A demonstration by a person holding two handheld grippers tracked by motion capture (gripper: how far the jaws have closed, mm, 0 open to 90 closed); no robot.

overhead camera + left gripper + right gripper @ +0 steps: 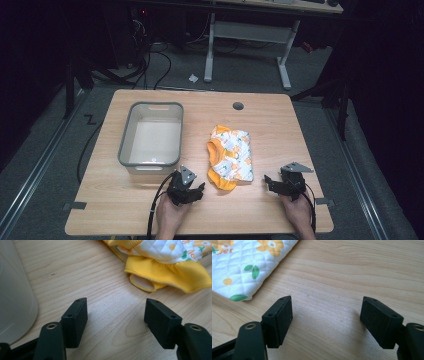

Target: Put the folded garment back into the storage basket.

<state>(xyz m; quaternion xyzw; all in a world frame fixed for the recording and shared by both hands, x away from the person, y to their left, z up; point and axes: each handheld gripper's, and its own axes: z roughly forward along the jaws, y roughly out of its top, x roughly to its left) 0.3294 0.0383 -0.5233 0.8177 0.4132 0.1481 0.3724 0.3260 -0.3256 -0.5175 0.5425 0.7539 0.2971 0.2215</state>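
The folded baby garment (230, 157), white quilted cloth with orange flowers and a yellow ruffled cuff, lies on the tabletop (280, 125) at about 3 o'clock from the grey plastic bin (151, 136). Both tongs rest low with jaws spread wide and empty: the left tongs (192, 192) at the garment's 8 o'clock, the right tongs (272, 184) at its 4 o'clock. A good pickup likely means sliding each lower jaw under an edge (the yellow cuff (172, 275) for the left, the white quilted corner (244, 293) for the right) and pinching all layers so the fold holds.

Orange letters "er" on quilted garment (242, 267), word cut off at edge; nothing else legible.
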